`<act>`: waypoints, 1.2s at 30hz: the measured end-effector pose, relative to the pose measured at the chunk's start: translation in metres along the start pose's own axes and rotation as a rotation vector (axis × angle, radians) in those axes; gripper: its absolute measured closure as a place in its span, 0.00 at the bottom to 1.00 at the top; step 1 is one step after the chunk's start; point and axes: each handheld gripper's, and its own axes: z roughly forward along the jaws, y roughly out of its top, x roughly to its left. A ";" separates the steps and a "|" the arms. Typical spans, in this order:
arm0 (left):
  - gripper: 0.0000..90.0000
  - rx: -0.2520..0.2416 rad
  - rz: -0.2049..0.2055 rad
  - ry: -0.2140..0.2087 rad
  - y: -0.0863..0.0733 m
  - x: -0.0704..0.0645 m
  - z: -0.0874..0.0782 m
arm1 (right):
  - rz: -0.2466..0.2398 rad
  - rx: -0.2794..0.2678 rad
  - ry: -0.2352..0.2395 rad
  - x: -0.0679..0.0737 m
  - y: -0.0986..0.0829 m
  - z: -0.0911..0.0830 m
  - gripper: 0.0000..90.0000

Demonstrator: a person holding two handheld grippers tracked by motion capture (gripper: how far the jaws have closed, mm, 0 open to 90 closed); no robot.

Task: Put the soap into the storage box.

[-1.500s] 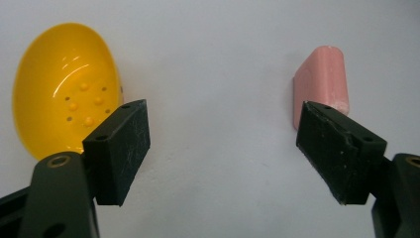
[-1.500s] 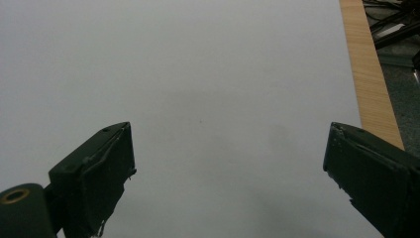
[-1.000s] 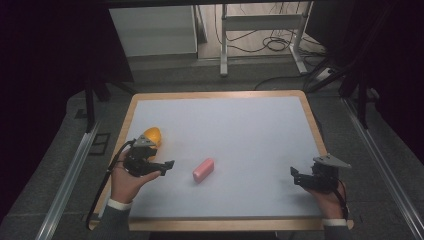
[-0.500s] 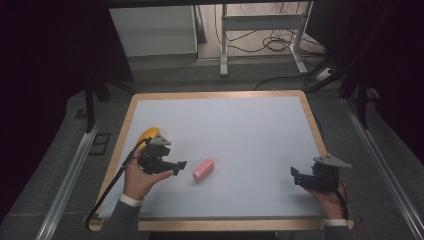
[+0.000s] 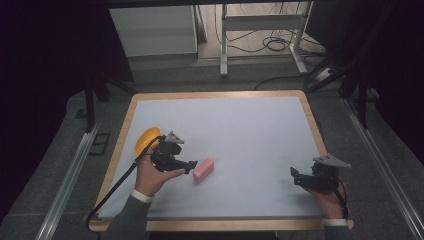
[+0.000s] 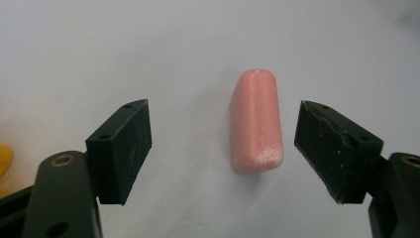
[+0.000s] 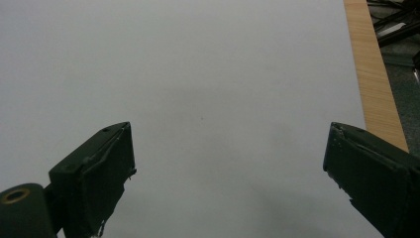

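Left gripper view: pink block (image 6: 256,122) lying between wide-spread jaws of left gripper (image 6: 223,148), nearer one jaw, touching neither; yellow sliver at edge. High view: left gripper (image 5: 188,165) just beside block (image 5: 203,169), yellow object (image 5: 146,140) behind hand; right gripper (image 5: 295,177) well apart, near front right corner. Right gripper view: jaws spread over bare surface. White mat (image 5: 240,130), wooden rim; dark room, cables on floor behind. Left wrist angled inward.

A white-topped table (image 5: 240,125) with a wooden rim is seen; a pink block (image 5: 203,170) lies at seven o'clock; a yellow object (image 5: 145,140) rests at nine o'clock.
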 end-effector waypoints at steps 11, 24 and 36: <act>0.25 0.041 0.025 -0.011 0.012 -0.009 0.015 | -0.003 0.004 -0.003 -0.001 -0.001 0.001 0.06; 0.26 0.077 0.032 -0.031 0.018 -0.015 0.027 | 0.001 0.007 -0.011 -0.001 0.000 0.000 0.06; 0.27 0.118 0.028 -0.046 0.016 -0.018 0.048 | -0.005 0.020 -0.008 -0.001 -0.002 0.004 0.06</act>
